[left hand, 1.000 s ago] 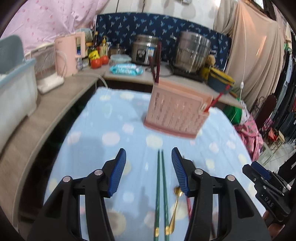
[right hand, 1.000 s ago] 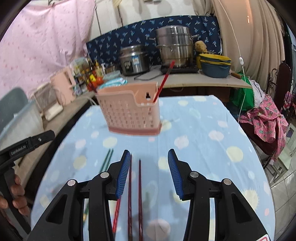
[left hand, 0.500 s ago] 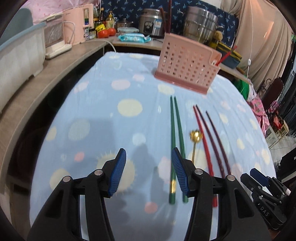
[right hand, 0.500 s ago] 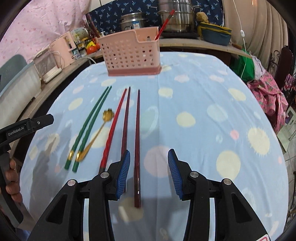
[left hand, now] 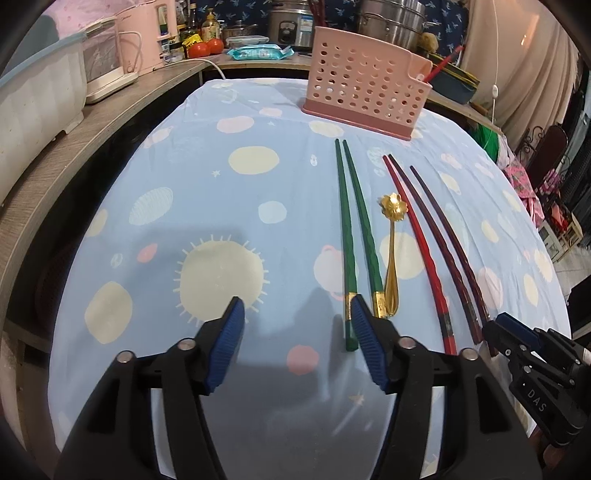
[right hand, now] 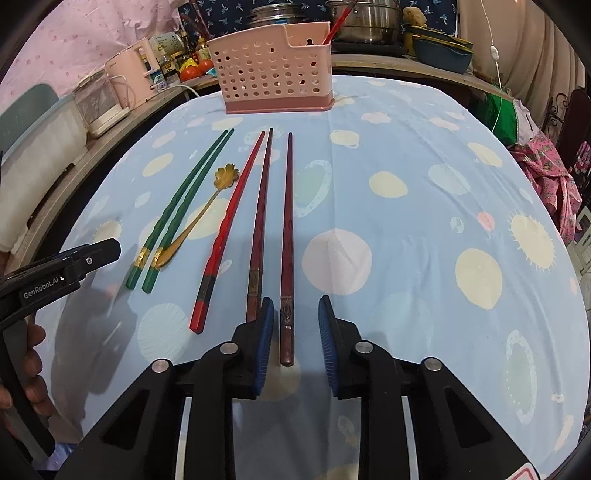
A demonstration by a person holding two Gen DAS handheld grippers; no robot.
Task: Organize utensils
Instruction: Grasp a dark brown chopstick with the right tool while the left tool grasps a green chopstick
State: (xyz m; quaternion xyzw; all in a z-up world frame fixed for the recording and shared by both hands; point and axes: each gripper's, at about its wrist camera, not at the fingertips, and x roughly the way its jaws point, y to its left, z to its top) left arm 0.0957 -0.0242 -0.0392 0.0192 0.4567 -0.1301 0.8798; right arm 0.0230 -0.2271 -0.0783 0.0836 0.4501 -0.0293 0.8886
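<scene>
On the blue spotted tablecloth lie two green chopsticks (left hand: 351,229) (right hand: 177,206), a gold flower spoon (left hand: 391,254) (right hand: 199,221), a red chopstick (left hand: 421,243) (right hand: 229,225) and two dark maroon chopsticks (left hand: 447,240) (right hand: 286,236). A pink perforated utensil basket (left hand: 364,94) (right hand: 275,70) stands at the far end with a red chopstick inside. My left gripper (left hand: 297,310) is open and empty, just left of the green chopsticks' near ends. My right gripper (right hand: 295,308) is open, its jaws on either side of the rightmost maroon chopstick's near end.
A wooden counter (left hand: 92,122) runs along the left with a white bin (left hand: 33,110) and a pink kettle (left hand: 142,37). Pots (right hand: 365,18), a rice cooker (left hand: 291,22) and blue bowls (right hand: 441,51) sit behind the basket. Clothes (right hand: 550,173) hang off the right.
Both grippers have pulled back and down toward the near ends of the utensils. The right gripper's jaws have narrowed and now straddle the rightmost maroon chopstick.
</scene>
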